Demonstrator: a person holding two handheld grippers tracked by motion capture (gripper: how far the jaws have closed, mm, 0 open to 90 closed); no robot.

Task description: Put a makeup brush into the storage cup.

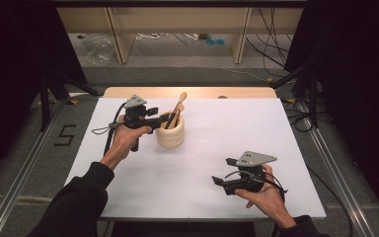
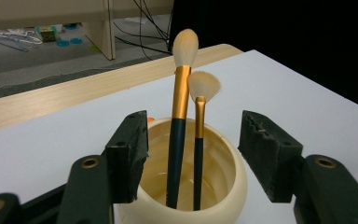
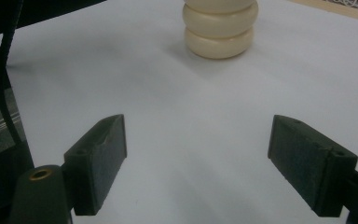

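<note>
My fingers (image 2: 127, 154) stand apart either side of the cream cup (image 2: 223, 186), touching neither brush: the tall brush (image 2: 181, 100) at twelve o'clock, the fan brush (image 2: 200, 109) just beside it.

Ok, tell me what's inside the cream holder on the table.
Two makeup brushes stand in the cream holder, bristles up: a tall round-tipped brush and a shorter fan brush, both with gold ferrules and dark handles. The near wall of the holder covers their handle ends and the bottom.

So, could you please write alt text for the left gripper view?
Two makeup brushes stand upright, bristles up, in a cream ribbed holder on a white table. The left gripper has its black jaws open on either side of the holder's rim, pressing on nothing.
</note>
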